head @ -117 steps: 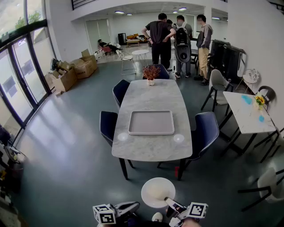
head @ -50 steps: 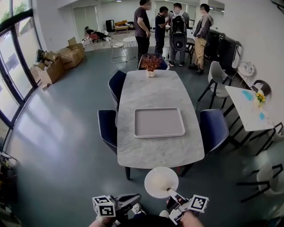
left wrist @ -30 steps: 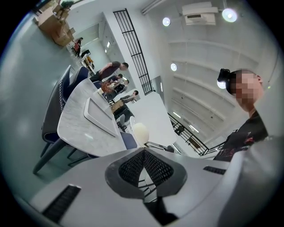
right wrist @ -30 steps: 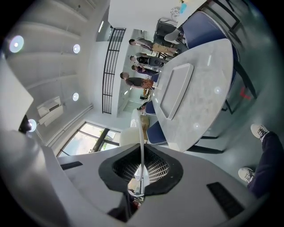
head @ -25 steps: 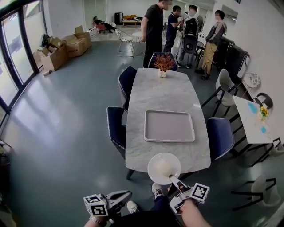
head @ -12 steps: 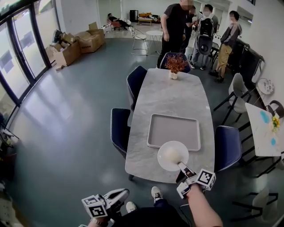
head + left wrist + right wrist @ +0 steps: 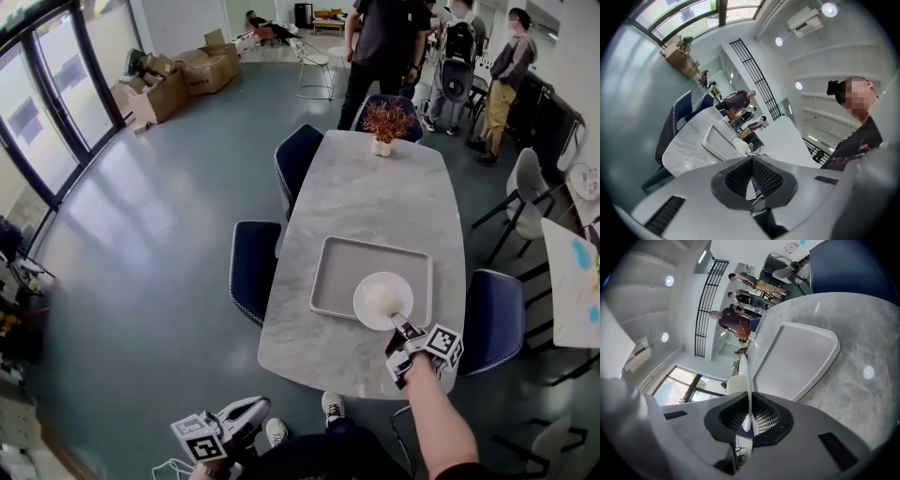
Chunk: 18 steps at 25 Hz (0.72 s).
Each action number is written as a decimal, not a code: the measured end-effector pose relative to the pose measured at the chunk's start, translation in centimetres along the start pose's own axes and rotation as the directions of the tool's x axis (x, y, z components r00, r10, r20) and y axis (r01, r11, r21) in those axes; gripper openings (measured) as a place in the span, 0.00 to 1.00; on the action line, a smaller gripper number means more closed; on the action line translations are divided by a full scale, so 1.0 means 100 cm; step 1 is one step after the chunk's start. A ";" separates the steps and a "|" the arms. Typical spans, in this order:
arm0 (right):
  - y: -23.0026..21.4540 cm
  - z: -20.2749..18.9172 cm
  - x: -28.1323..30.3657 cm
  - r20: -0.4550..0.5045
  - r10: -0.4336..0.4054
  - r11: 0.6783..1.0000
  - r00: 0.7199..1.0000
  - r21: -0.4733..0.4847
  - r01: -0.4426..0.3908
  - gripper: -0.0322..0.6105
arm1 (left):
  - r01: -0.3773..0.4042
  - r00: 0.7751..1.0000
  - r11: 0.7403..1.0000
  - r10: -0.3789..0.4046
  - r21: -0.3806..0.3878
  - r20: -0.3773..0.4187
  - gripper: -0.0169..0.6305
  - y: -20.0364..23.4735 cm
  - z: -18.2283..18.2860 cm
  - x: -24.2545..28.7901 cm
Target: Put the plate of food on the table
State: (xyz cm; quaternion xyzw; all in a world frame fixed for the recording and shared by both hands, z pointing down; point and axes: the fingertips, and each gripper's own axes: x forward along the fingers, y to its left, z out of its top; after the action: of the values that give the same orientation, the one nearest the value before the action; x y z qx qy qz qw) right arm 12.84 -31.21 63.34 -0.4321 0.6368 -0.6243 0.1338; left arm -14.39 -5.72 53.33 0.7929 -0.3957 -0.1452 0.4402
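The left gripper [image 7: 751, 164] hangs low, well to the near left of the tray, away from the worktop [image 7: 375, 187]; its fingers are pressed together with nothing between them. Right of it, the tray [image 7: 337, 272] lies flat on the near half of the pale, grey-veined, stone-look slab with rounded corners. The tray is a shallow, matt grey rectangle with soft corners and a raised lip. The plate [image 7: 398, 286] was short of the tray's near edge a moment ago and has now been carried forward over the tray's right half. The delivery therefore looks almost done, though I cannot tell whether the plate already rests on the tray or is held just above it. It is round, white and smooth, thin at the rim, with a pale, soft-looking mound of food [image 7: 379, 300] at its middle. At the tray's near right corner, the right gripper [image 7: 403, 326] has its fingers closed on the plate's near rim, which shows edge-on between the ribbed black pads in the right gripper view.
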 end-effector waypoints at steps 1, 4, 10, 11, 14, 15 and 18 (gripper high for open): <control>-0.008 0.006 0.007 -0.005 -0.012 1.000 1.000 0.003 0.012 0.09 | -0.008 1.000 1.000 0.008 0.000 0.005 0.03 0.000 0.000 0.004; -0.030 0.022 0.025 -0.023 -0.052 0.999 0.998 -0.002 0.052 0.09 | -0.039 0.999 0.999 0.039 -0.007 0.025 0.03 0.002 -0.001 0.015; -0.055 0.042 0.058 -0.053 -0.103 0.994 0.993 0.021 0.104 0.09 | -0.086 0.995 0.996 0.087 -0.019 0.047 0.03 0.001 -0.003 0.033; -0.058 0.044 0.063 -0.059 -0.111 0.993 0.992 0.021 0.112 0.09 | -0.093 0.994 0.995 0.093 -0.020 0.049 0.03 0.001 -0.002 0.036; -0.065 0.047 0.077 -0.079 -0.132 0.991 0.988 0.017 0.133 0.09 | -0.116 0.991 0.993 0.118 -0.032 0.064 0.03 0.005 0.000 0.039; -0.067 0.048 0.081 -0.085 -0.137 0.990 0.987 0.016 0.139 0.09 | -0.121 0.990 0.992 0.123 -0.034 0.070 0.03 0.005 0.001 0.040; -0.074 0.052 0.091 -0.096 -0.153 0.988 0.984 0.018 0.155 0.09 | -0.130 0.988 0.991 0.132 -0.036 0.078 0.03 0.004 0.000 0.047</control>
State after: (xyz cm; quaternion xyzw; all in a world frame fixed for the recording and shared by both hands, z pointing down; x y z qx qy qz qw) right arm 13.97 -40.19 72.48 -0.4484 0.5991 -0.6606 0.0606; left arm -11.54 -9.41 54.25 0.7517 -0.4620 -0.1536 0.4449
